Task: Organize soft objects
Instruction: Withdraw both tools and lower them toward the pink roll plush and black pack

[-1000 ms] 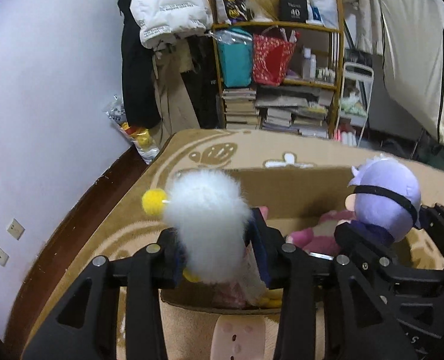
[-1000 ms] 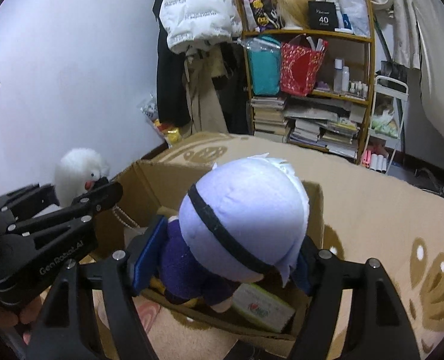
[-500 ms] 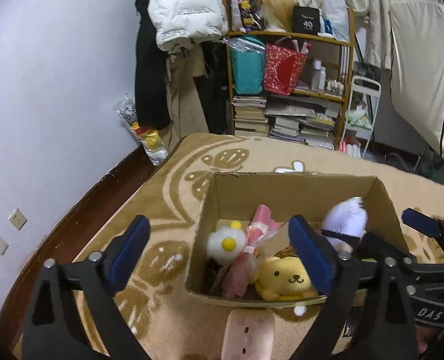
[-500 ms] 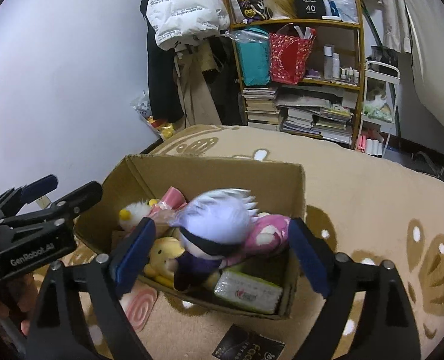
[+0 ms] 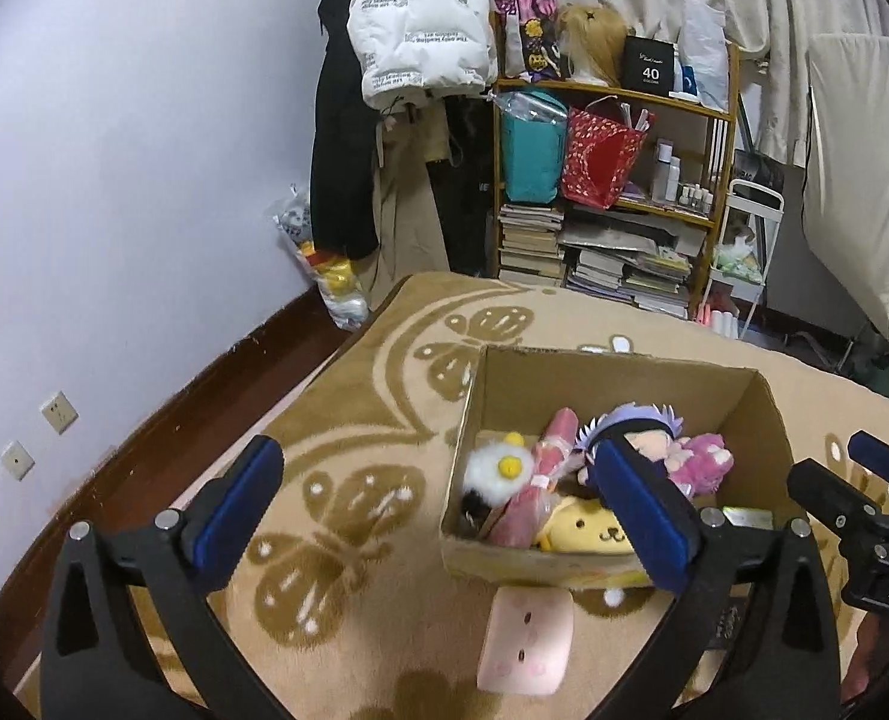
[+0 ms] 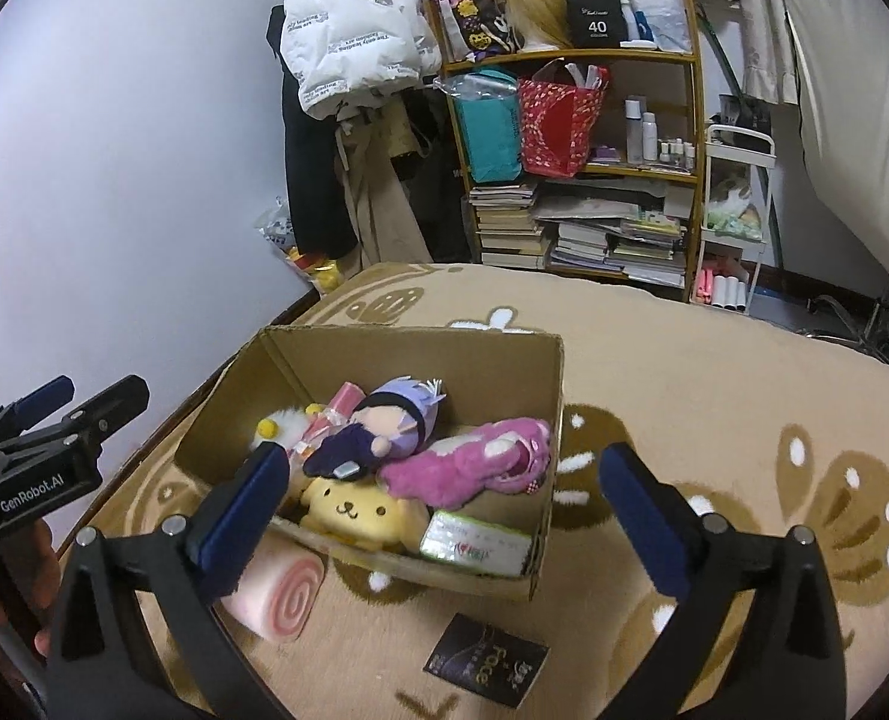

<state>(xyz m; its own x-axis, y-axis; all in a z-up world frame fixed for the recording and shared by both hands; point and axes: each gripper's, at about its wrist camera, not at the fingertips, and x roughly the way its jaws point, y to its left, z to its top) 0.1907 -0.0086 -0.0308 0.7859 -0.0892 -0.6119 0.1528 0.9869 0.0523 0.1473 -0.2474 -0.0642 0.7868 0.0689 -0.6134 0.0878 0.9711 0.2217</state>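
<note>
An open cardboard box [image 5: 762,420] [image 6: 555,372] sits on the beige rug. It holds a white fluffy toy [image 5: 495,468] [image 6: 279,423], a purple-haired doll [image 5: 636,429] [image 6: 396,414], a pink plush [image 5: 702,462] [image 6: 474,462], a yellow dog plush [image 5: 588,531] [image 6: 354,510] and a pink wrapped item [image 5: 549,456]. My left gripper [image 5: 438,504] is open and empty, raised in front of the box. My right gripper [image 6: 444,498] is open and empty above the box's near edge.
A pink swirl cushion [image 5: 525,639] [image 6: 276,594] lies on the rug in front of the box. A dark packet [image 6: 486,657] lies beside it. A green-white pack [image 6: 474,543] is in the box corner. A cluttered bookshelf [image 5: 612,192] and hanging coats [image 5: 408,60] stand behind.
Both grippers opened: the white fluffy toy and the purple-haired doll dropped into the box. Both grippers then pulled back and up from the box.
</note>
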